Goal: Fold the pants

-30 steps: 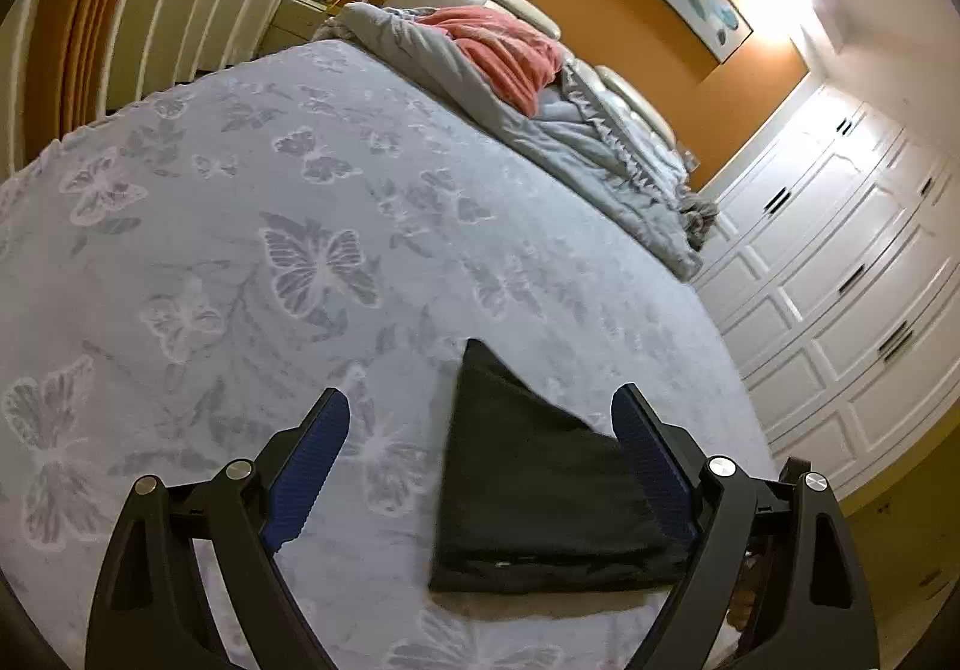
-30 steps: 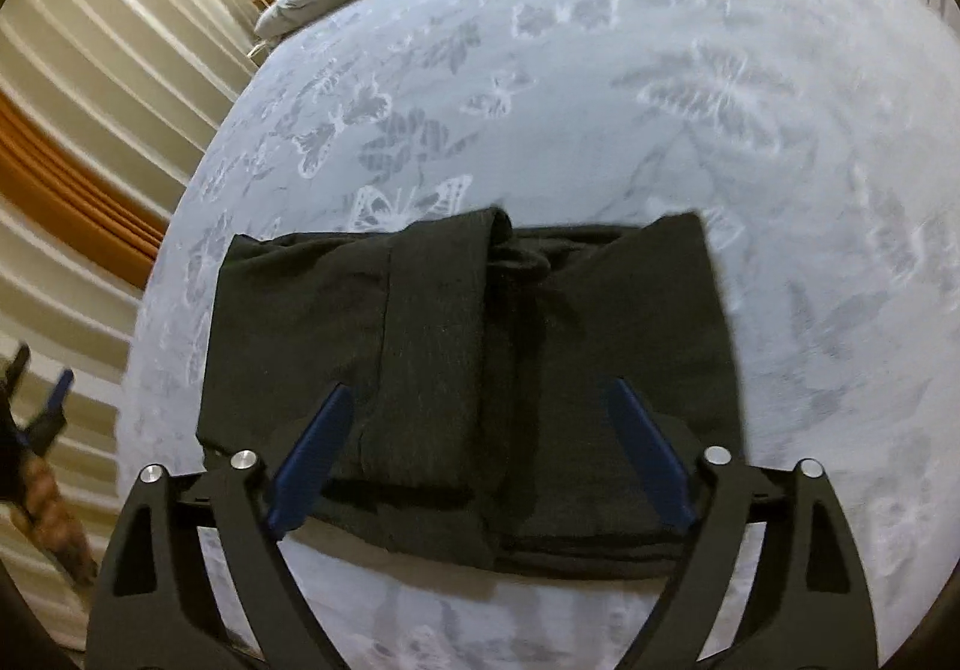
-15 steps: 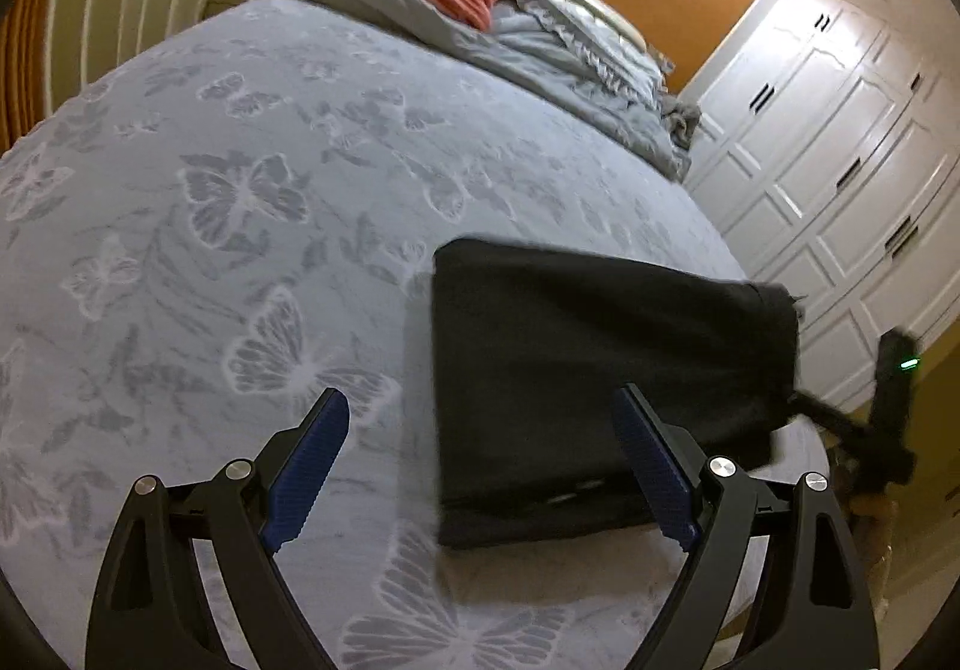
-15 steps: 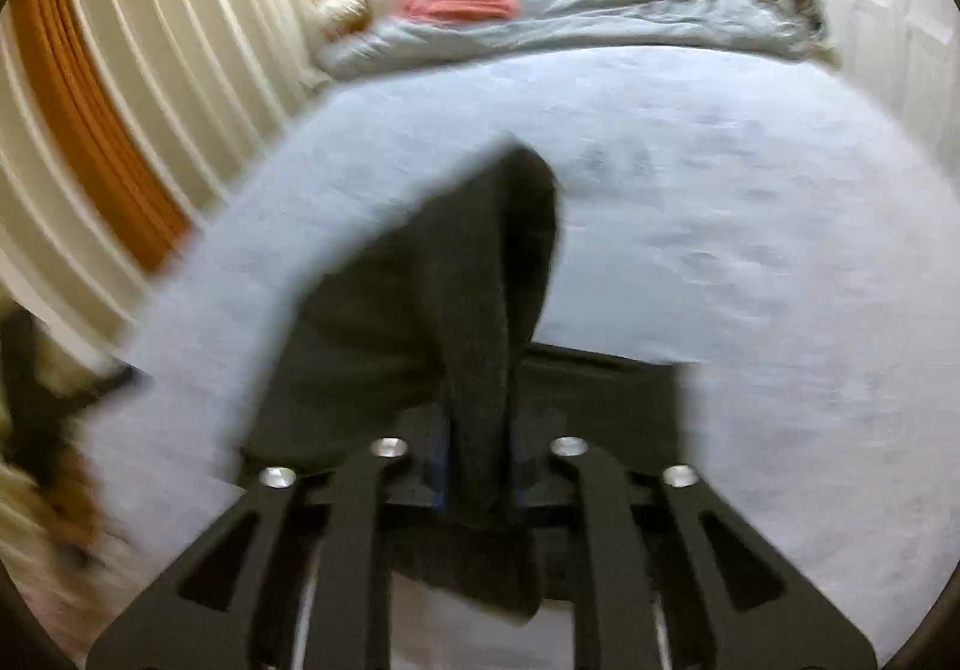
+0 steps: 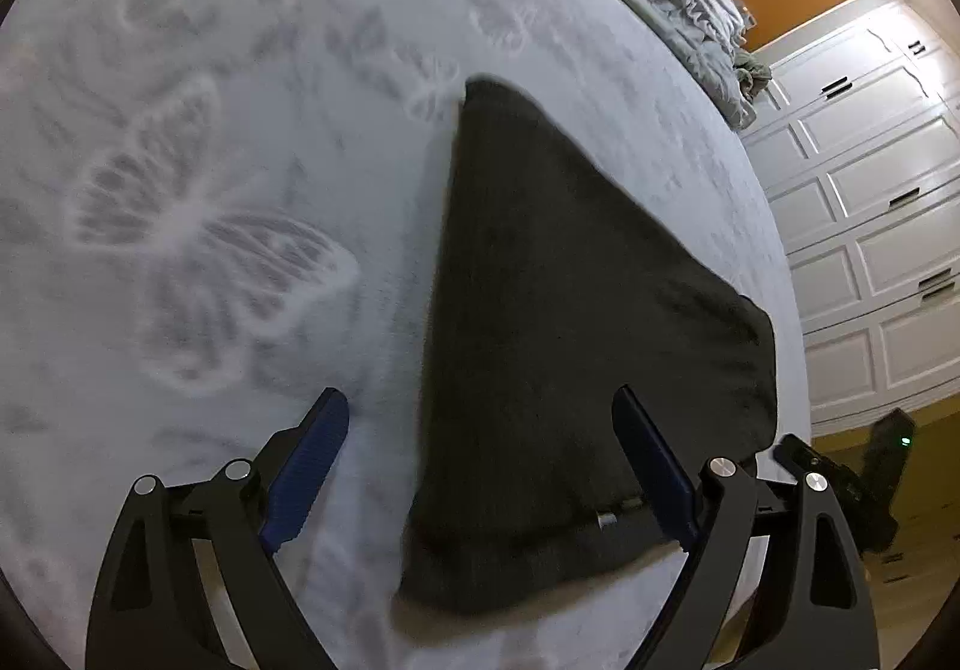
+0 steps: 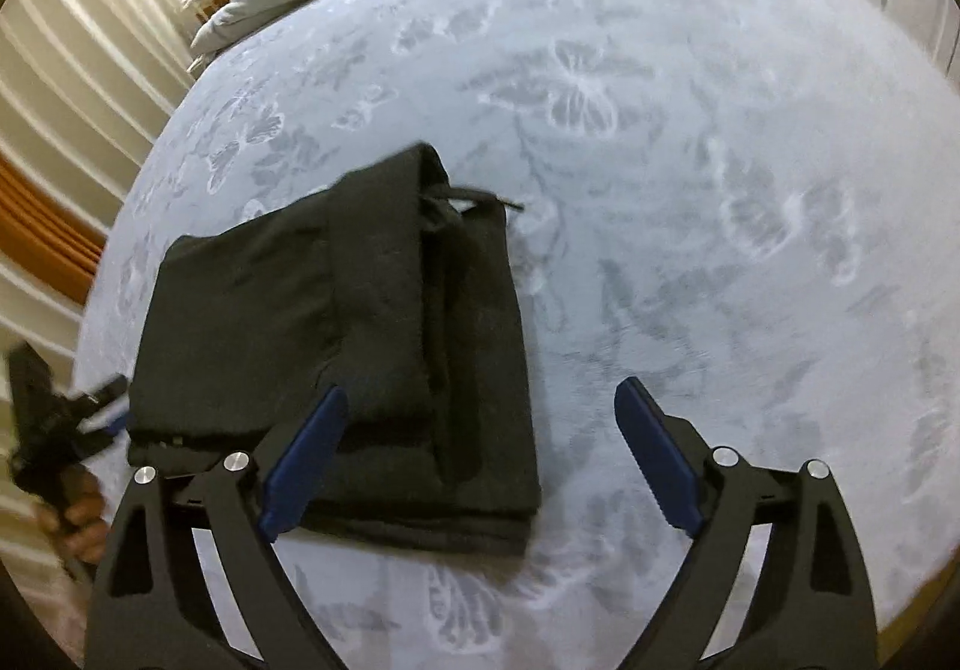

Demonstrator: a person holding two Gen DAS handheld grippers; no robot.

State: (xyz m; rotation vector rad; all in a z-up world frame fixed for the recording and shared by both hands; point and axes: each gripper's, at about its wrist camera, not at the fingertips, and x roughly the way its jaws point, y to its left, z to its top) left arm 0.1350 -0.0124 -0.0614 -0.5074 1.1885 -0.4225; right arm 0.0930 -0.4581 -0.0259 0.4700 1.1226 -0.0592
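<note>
Already the pants (image 6: 336, 334) are lying as a compact dark bundle on the bed (image 6: 690, 159), so by my reading most of the folding is behind this moment. Starting at the left of the right wrist view, the other claw is showing at the bundle's left edge, gripped by a hand (image 6: 75, 514) at the frame's rim. Next comes the bundle itself, sitting left of centre on the butterfly-print cover, with a thick folded band running near to far along its right part and a drawstring (image 6: 480, 199) poking out at the far right corner. Further right, the bed cover is lying bare. The right claw (image 6: 480, 460) is hovering with its jaws spread wide, gripping nothing; its left finger (image 6: 300, 472) is overlapping the bundle's near edge, though whether it is touching the cloth I cannot tell, and its right finger is over bare cover. In the left wrist view the left claw (image 5: 480, 466) is likewise standing wide apart and holding nothing, its left finger over the cover and its right finger (image 5: 654, 469) over the dark cloth (image 5: 570, 310), which is tapering away to a far corner. Layers are looking fairly square, with only slight unevenness along the near hem. What is remaining, as I judge it, is perhaps tucking the drawstring, squaring the edges, or one last fold if a smaller packet is wanted.
</note>
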